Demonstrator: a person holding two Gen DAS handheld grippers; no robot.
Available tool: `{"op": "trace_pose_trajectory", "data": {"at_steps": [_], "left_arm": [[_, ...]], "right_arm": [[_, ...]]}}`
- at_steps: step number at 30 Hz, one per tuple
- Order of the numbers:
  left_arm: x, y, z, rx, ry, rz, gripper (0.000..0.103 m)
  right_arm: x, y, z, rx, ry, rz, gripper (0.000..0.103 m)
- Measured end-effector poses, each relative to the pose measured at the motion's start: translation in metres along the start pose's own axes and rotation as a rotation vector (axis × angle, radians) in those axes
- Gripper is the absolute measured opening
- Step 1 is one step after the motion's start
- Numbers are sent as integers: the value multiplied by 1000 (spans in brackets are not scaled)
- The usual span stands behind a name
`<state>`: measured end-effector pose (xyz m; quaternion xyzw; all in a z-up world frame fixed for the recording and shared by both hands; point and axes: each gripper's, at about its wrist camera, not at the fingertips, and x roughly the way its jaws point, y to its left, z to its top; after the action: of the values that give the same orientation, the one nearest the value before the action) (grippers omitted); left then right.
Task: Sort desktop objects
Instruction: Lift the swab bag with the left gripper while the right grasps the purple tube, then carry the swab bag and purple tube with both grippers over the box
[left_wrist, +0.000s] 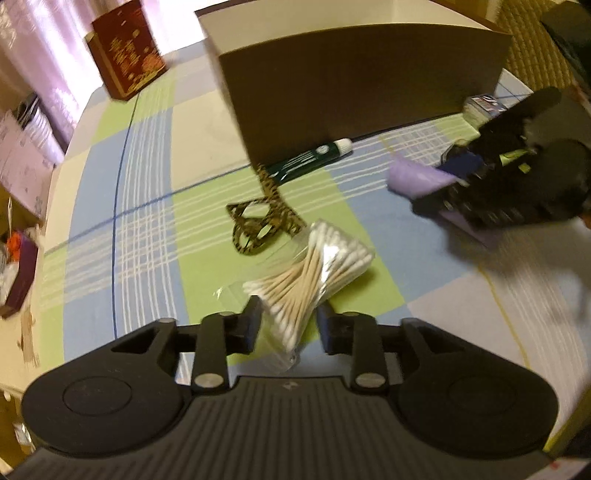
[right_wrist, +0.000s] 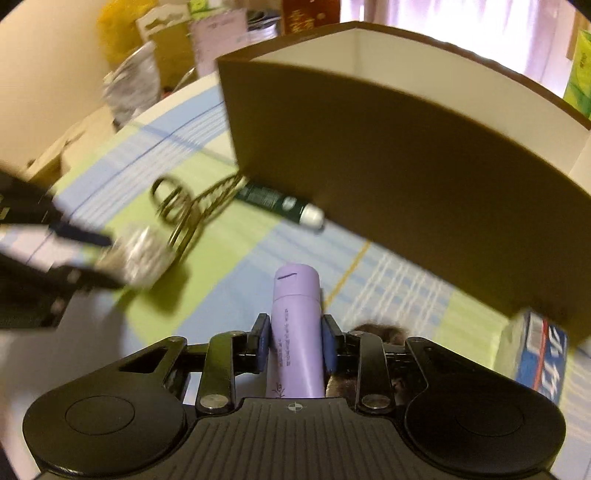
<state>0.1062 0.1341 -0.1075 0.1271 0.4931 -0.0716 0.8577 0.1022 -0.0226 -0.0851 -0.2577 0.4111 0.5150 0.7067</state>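
Note:
In the left wrist view my left gripper (left_wrist: 290, 323) is shut on a clear bag of cotton swabs (left_wrist: 314, 269), held just above the checked tablecloth (left_wrist: 140, 206). The right wrist view shows the same bag (right_wrist: 144, 254), blurred, in the left gripper (right_wrist: 92, 258) with a shadow under it. My right gripper (right_wrist: 295, 334) is shut on a lilac tube (right_wrist: 295, 317) that points toward the brown box (right_wrist: 388, 177). From the left view the right gripper (left_wrist: 432, 186) and its lilac tube (left_wrist: 410, 177) hang to the right of the brown box (left_wrist: 362, 81).
Leopard-print glasses (left_wrist: 258, 225) lie folded open in front of the box's corner, and a dark green tube (left_wrist: 310, 158) rests against its front wall. A blue-and-white pack (right_wrist: 539, 358) sits by the box's right end. A red carton (left_wrist: 127, 51) stands at the far left.

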Motion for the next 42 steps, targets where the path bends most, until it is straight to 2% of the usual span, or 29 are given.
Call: {"op": "trace_pose_trajectory", "data": {"at_steps": [4,8,9,11,13,17,22,26,35,42], "left_arm": [[0,-8,7,75,-29,-4,47],[12,-16,11,153,-32,11,50],[16,-18,12,171,-27,23,49],[19,-19,11,194,-25,32,40],[19,-19,10,192,-18,44,25],[11,-18,9,161,-14,48,17],[-8,-17,8,60,-16,-22,13],[-24,-16,11,-16,-45,-71,13],[-58,-11,43,-76,-177,-117,13],[-71,-11,85,-60,-286,-129,13]], "right_arm": [[-15,10,-21,-12,18,4,26],[-23,13,-32,4,16,0,27],[-23,14,-33,9,13,0,27],[-23,15,-34,12,8,-1,29],[-23,17,-35,14,-2,-14,29],[-21,25,-36,-31,-2,-41,28],[-22,27,-37,-13,17,-8,27],[-33,23,-36,33,-6,20,26],[-77,-8,-22,192,-146,26,25],[-115,-33,5,245,-267,-6,25]]}}
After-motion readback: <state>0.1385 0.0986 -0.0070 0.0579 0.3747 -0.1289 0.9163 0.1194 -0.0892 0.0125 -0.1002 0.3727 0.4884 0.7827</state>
